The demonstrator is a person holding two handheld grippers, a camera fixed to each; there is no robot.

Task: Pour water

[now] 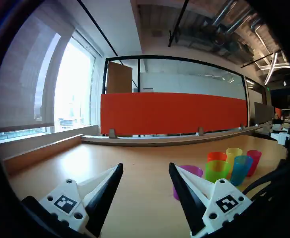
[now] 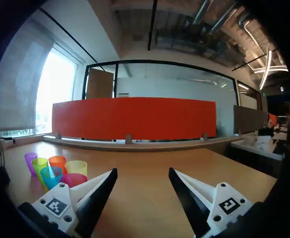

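- Plastic cups (image 1: 223,166), six in different colours, stand upright in a tight cluster on the wooden desk (image 1: 145,198), well short of its far edge.
- In the left gripper view the purple cup (image 1: 193,171) is nearest, partly hidden behind one finger of the left tool (image 1: 145,166). Beside it stand the green cup (image 1: 215,170) and the blue cup (image 1: 240,169). The orange cup (image 1: 216,156), yellow cup (image 1: 234,152) and pink cup (image 1: 255,158) are behind them.
- The left tool is released, its fingers spread with only bare desk between them.
- The right tool (image 2: 142,170) is likewise released and grasps nothing. In the right gripper view the cluster sits off to one side, with the pink cup nearest, just behind one finger.
- A red divider (image 1: 173,113) runs along the desk's far edge, and a bright window (image 1: 71,91) lies beyond one side edge.
- Whether any cup holds water cannot be told.
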